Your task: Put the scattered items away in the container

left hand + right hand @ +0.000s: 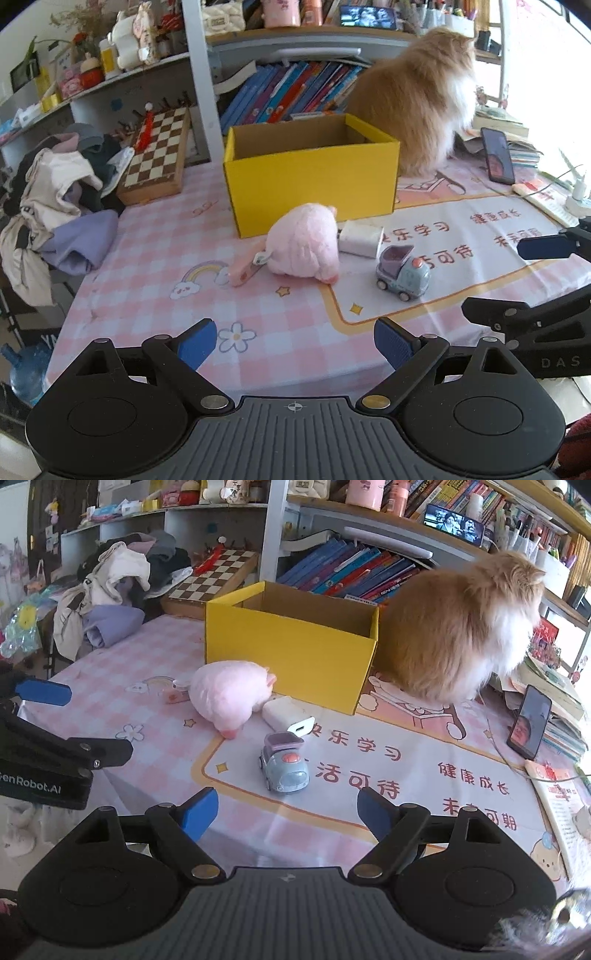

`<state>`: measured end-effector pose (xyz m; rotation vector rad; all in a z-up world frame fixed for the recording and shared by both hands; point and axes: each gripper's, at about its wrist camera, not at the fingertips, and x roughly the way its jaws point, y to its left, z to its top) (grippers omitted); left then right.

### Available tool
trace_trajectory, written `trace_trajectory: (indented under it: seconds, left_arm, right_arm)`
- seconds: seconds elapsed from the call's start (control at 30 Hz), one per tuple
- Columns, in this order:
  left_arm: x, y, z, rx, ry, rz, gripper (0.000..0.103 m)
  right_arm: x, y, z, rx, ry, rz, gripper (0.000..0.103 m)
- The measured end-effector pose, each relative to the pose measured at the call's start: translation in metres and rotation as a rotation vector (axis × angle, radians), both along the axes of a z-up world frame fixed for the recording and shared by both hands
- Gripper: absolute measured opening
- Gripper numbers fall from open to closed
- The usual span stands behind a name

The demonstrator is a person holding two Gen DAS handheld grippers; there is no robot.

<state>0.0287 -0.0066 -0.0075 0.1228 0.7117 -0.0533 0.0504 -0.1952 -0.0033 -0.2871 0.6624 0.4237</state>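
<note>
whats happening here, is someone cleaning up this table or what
A person holds a gripper in each hand above a pink checked tablecloth. The left gripper and right gripper are both open and empty. Nothing is picked up yet: the pink plush toy, small blue-grey toy truck, white charger block and pink clip all lie in front of the open yellow cardboard box. A fluffy orange cat sits beside the box.

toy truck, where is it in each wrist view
Left wrist: the toy truck is right of centre, right of the pink plush.
Right wrist: the toy truck is centre, below and right of the pink plush.
Shared landmark: the yellow box behind it.
</note>
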Motion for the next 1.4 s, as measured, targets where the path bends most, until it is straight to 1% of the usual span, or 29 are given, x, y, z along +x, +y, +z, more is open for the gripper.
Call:
trace_trajectory:
  seconds: [0.13,0.3,0.4,0.57,0.8,0.9,1.03,1.4]
  left_arm:
    - [-0.004,0.0,0.002,0.004,-0.01,-0.003,0.094]
    - [-0.005,0.002,-0.001,-0.01,0.013,0.002,0.094]
    - [-0.008,0.0,0.001,-0.006,0.001,-0.01,0.094]
    - [-0.007,0.005,0.002,-0.023,0.003,0.013,0.095]
    - [-0.008,0.005,0.001,-0.02,-0.001,0.011,0.095]
    - [-0.008,0.003,-0.001,-0.02,0.008,0.001,0.095]
    - [-0.006,0.004,-0.002,-0.039,0.018,-0.001,0.095]
    - [0.001,0.004,-0.008,-0.036,0.049,0.01,0.095]
  right_arm:
    - [0.0,-0.001,0.0,0.009,0.007,-0.005,0.082]
    - [-0.002,0.003,-0.001,0.008,0.012,0.014,0.082]
    - [-0.005,0.003,0.0,0.009,0.009,0.017,0.082]
    - [-0.007,0.001,0.0,0.014,0.015,0.011,0.082]
    - [-0.008,0.002,0.002,0.006,-0.009,0.013,0.082]
    - [-0.006,0.001,0.001,0.009,-0.002,0.007,0.082]
    - [-0.005,0.0,-0.001,0.01,0.006,-0.001,0.082]
    - [0.002,-0.003,-0.004,0.016,0.027,-0.007,0.082]
